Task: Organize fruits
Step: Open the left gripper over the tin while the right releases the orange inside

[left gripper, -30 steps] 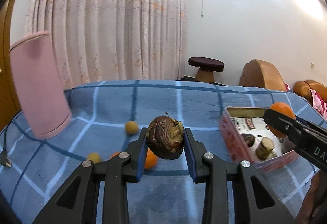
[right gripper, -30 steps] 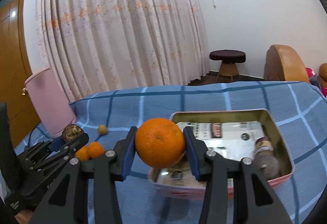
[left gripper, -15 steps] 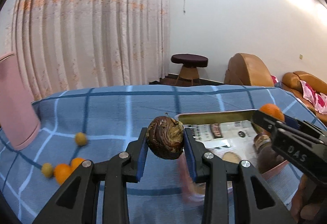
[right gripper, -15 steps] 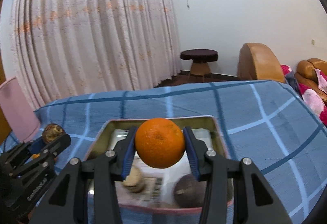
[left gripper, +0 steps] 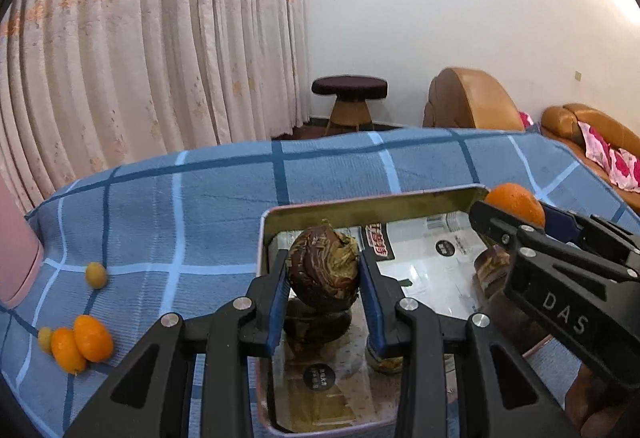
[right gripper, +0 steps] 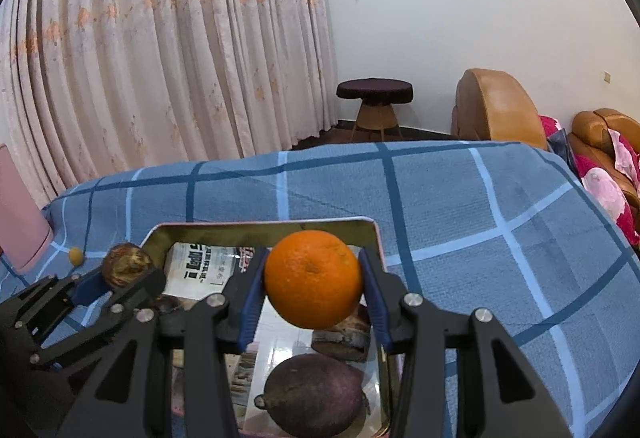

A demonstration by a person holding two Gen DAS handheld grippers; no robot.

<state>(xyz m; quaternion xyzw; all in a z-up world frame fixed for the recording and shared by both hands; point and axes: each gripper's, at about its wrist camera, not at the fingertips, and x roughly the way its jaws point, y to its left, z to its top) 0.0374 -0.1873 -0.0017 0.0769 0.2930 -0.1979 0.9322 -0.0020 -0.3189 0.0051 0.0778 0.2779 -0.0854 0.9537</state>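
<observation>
Both fruits now over tin (left gripper: 360,204); "DAS"

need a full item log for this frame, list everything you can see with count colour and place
tin tray: 1, pink outside, gold walls, on the blue checked cloth
orange: 1, orange, held above the tray
brown wrinkled fruit: 1, dark brown, held above the tray's left part
fruits in the tray: at least 3, brown to purple, largest at the near end
small citrus: 4, two orange, two yellow, on the cloth left of the tray
pink container: 1, far left
stool: 1, dark seat, by the curtain
sofa: brown, right
left hand-held gripper: black, blue pads, shut on the brown fruit
right hand-held gripper: same, shut on the orange
</observation>
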